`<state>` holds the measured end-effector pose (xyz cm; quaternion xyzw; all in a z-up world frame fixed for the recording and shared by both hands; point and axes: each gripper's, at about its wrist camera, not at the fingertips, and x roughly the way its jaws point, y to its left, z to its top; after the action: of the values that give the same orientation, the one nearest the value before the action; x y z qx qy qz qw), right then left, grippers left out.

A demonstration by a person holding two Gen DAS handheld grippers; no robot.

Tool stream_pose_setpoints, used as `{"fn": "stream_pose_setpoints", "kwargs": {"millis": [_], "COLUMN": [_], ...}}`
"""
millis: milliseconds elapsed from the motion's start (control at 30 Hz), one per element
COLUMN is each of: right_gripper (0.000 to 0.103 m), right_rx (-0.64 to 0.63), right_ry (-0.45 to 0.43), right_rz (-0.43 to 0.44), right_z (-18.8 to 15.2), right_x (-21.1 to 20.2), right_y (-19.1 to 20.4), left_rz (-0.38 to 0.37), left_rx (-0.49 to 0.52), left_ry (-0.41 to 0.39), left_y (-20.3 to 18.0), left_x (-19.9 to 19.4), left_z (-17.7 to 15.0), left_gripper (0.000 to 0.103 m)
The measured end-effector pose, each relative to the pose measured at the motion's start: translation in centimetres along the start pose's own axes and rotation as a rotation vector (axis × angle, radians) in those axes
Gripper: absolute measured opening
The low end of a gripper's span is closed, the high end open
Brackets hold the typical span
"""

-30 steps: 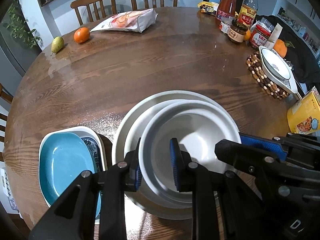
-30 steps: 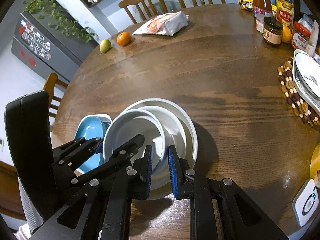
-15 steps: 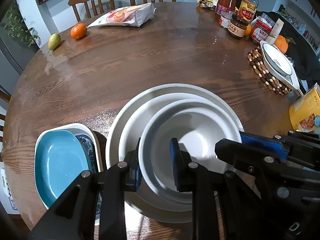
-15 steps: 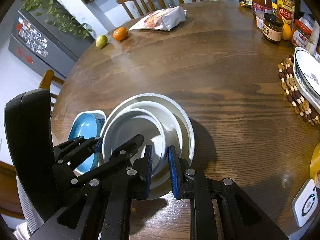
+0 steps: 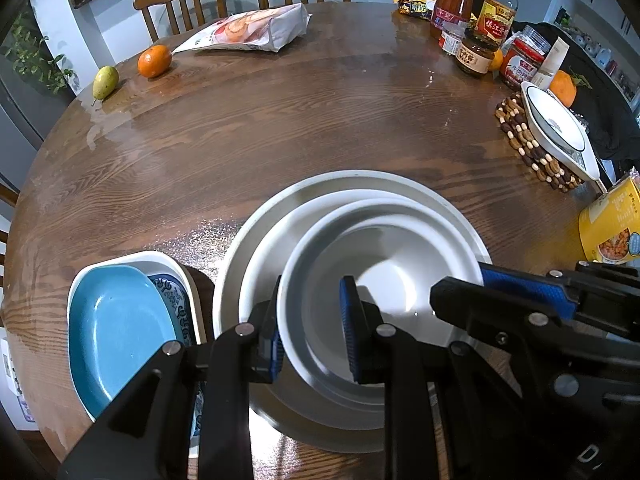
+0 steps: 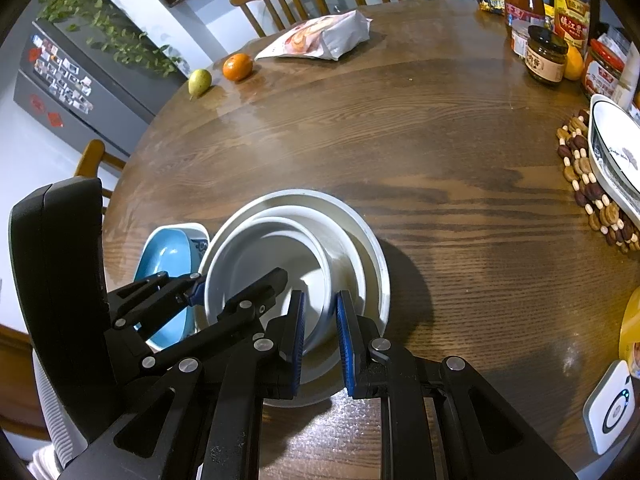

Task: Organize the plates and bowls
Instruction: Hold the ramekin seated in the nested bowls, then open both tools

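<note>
A small white bowl (image 5: pixel 384 264) sits inside a wider white bowl (image 5: pixel 280 236), which rests on a large white plate (image 5: pixel 236 264). My left gripper (image 5: pixel 310 316) straddles the small bowl's near-left rim, one finger outside and one inside. My right gripper (image 6: pixel 320 322) straddles the same bowl's right rim (image 6: pixel 326 276); whether either set of pads presses the rim I cannot tell. The right fingers (image 5: pixel 520 290) also show in the left wrist view. A blue oval dish (image 5: pixel 116 324) lies in a patterned white dish (image 5: pixel 176 264) to the left.
A white dish (image 5: pixel 554 124) sits on a beaded trivet (image 5: pixel 520 140) at the right. Bottles and jars (image 5: pixel 476 54) stand at the far right. A snack bag (image 5: pixel 248 32), an orange (image 5: pixel 154 61) and a pear (image 5: pixel 105 82) lie at the back. A yellow box (image 5: pixel 612 224) stands right.
The stack of bowls sits a little farther from both cameras and the view is higher. Both grippers keep their places on the small bowl's rim.
</note>
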<state>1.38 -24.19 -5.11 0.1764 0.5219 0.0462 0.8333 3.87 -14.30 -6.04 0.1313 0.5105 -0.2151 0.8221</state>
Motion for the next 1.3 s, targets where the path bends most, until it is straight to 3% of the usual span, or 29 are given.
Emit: {"fn": "stream_pose_setpoints", "kwargs": {"millis": [1300], "right_gripper": [0.019], "right_rx": [-0.012], "right_ry": [0.012], "right_rz": [0.0], "right_z": [-0.04], "right_x": [-0.02], "right_y": [0.08], "left_rz": [0.005], "left_rx": [0.001], "left_ry": [-0.004], "left_y": [-0.04], "left_x": [0.06], "left_z": [-0.06], "left_gripper": [0.021]}}
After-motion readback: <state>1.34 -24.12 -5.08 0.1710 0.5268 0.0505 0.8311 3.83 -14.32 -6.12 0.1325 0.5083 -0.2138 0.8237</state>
